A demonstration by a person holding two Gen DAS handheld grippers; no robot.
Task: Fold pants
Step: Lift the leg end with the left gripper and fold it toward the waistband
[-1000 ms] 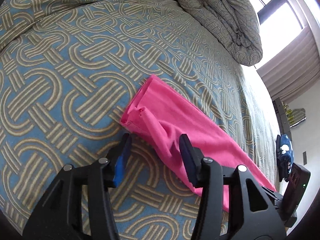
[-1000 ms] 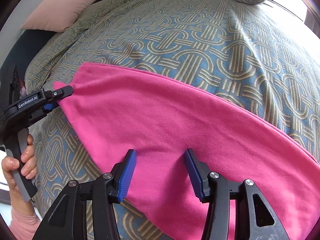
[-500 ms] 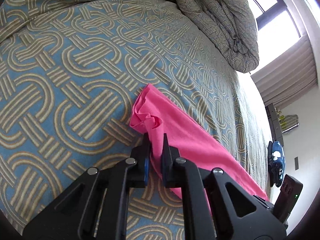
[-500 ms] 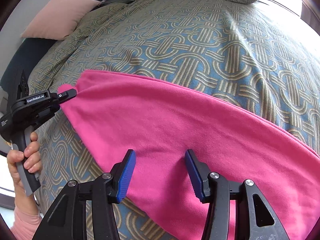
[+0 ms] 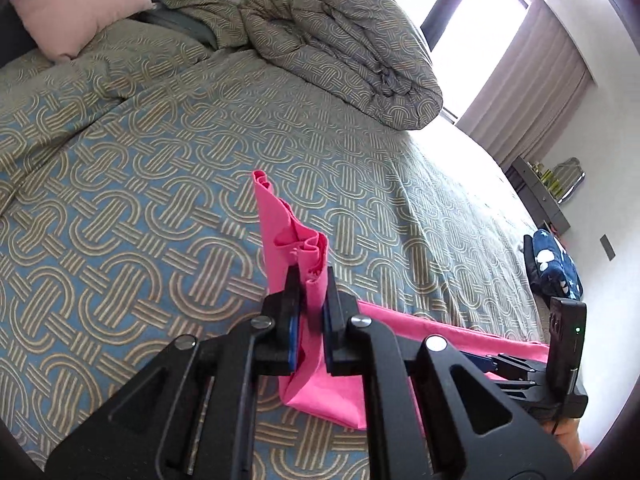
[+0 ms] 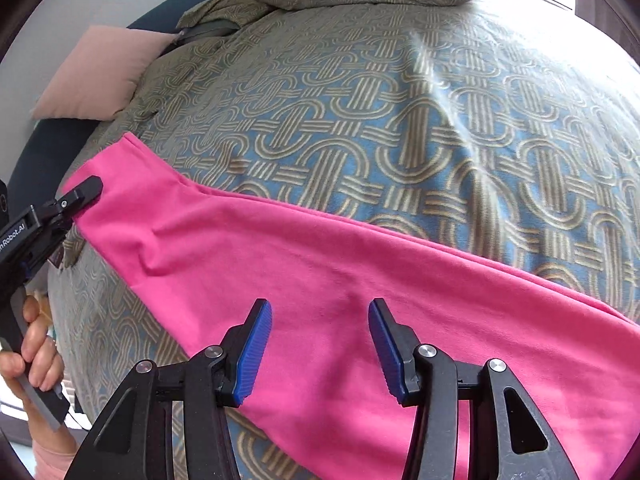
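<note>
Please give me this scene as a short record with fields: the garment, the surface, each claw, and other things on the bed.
garment: pink pants, spread across the bed
surface: patterned bedspread
left claw: shut on a bunched end of the pants, lifted off the bed
right claw: open, over the pants
other things: bundled duvet, pink pillow

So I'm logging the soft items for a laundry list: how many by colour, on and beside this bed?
Hot pink: 1, the pants
Pale pink: 1, the pillow
Blue and tan patterned: 2, the bedspread and the bunched duvet
Navy with white print: 1, the bundle off the bed's far side
Total: 5
</note>
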